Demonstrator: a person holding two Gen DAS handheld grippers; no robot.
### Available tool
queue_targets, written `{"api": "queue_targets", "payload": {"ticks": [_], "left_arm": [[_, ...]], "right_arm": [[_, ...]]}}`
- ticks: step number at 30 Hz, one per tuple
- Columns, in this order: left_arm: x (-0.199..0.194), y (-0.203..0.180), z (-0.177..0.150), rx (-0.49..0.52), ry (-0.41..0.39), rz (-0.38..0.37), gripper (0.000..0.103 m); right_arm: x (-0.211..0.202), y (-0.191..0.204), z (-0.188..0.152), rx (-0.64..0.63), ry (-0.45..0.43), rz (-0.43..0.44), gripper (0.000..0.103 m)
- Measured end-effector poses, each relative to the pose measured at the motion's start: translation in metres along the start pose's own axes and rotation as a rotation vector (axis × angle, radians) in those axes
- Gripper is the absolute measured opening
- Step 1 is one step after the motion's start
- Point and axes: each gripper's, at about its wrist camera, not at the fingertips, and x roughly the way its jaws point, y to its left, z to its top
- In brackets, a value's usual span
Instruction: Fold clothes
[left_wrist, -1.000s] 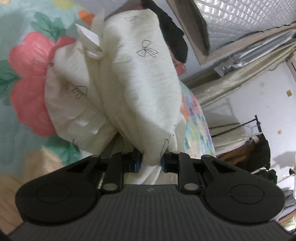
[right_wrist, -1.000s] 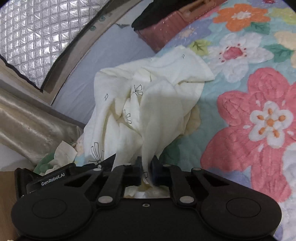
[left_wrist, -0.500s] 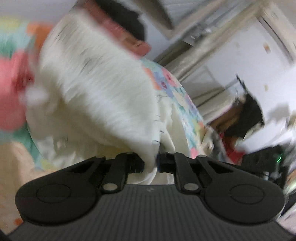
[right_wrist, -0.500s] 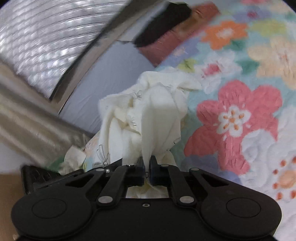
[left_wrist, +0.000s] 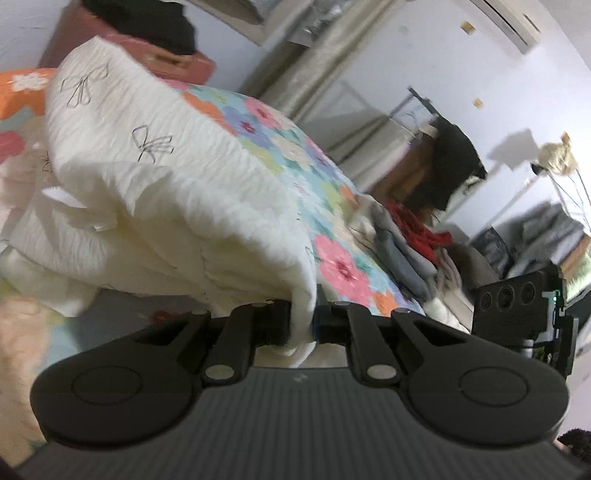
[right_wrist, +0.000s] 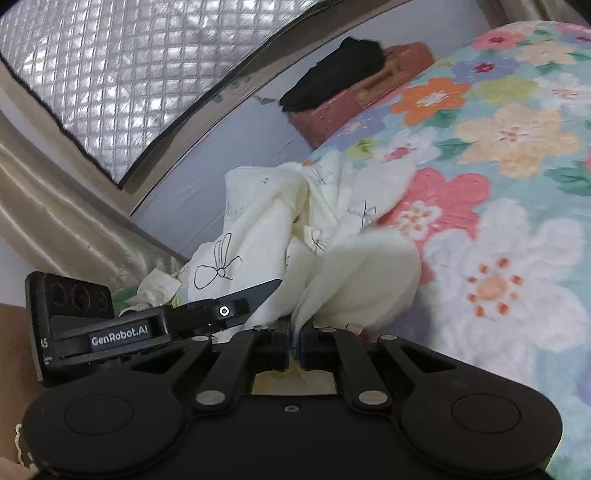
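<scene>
A cream garment with black bow prints (left_wrist: 155, 173) hangs bunched over the floral bedspread (left_wrist: 280, 147). My left gripper (left_wrist: 303, 320) is shut on one edge of it, the cloth pinched between the fingers. The same garment (right_wrist: 332, 243) shows in the right wrist view, crumpled above the quilt (right_wrist: 498, 206). My right gripper (right_wrist: 294, 341) is shut on another fold of it. The left gripper body (right_wrist: 110, 325) shows at the left of the right wrist view, close beside the right one.
A red-brown box (right_wrist: 373, 88) with a black garment (right_wrist: 332, 74) on it stands at the bed's far end. A pile of grey, red and dark clothes (left_wrist: 413, 236) lies at the bed's right side. A quilted silver window cover (right_wrist: 110, 74) and curtain (right_wrist: 66, 206) are behind.
Both grippers have lifted and swung with the garment still pinched. The left view has turned toward the room and clothes pile. The two grippers have come closer together.
</scene>
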Motion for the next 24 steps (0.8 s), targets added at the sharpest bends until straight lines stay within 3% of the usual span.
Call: {"api": "queue_targets", "payload": {"ticks": [5,7,11,15,20,24], "left_arm": [[0.003,-0.046,-0.015,0.061,0.025,-0.092,0.010],[0.007,-0.062,-0.022,0.053,0.048,-0.134,0.010],[0.011,-0.100,-0.038,0.155,0.093,-0.177,0.010],[0.024,-0.130,-0.038,0.150,0.155,-0.259,0.010],[0.051,-0.190,-0.040,0.276,0.184,-0.261,0.010],[0.069,-0.227,-0.038,0.283,0.211,-0.310,0.010]], "right_arm": [[-0.054,-0.004,-0.014,0.015,-0.080,-0.016,0.008],[-0.079,-0.001,-0.019,-0.004,-0.100,-0.049,0.008],[-0.124,0.010,-0.031,-0.064,-0.092,-0.127,0.008],[-0.166,0.012,-0.044,-0.072,-0.156,-0.177,0.008],[-0.209,0.008,-0.046,-0.064,-0.238,-0.260,0.008],[-0.239,0.014,-0.046,-0.124,-0.272,-0.359,0.008]]}}
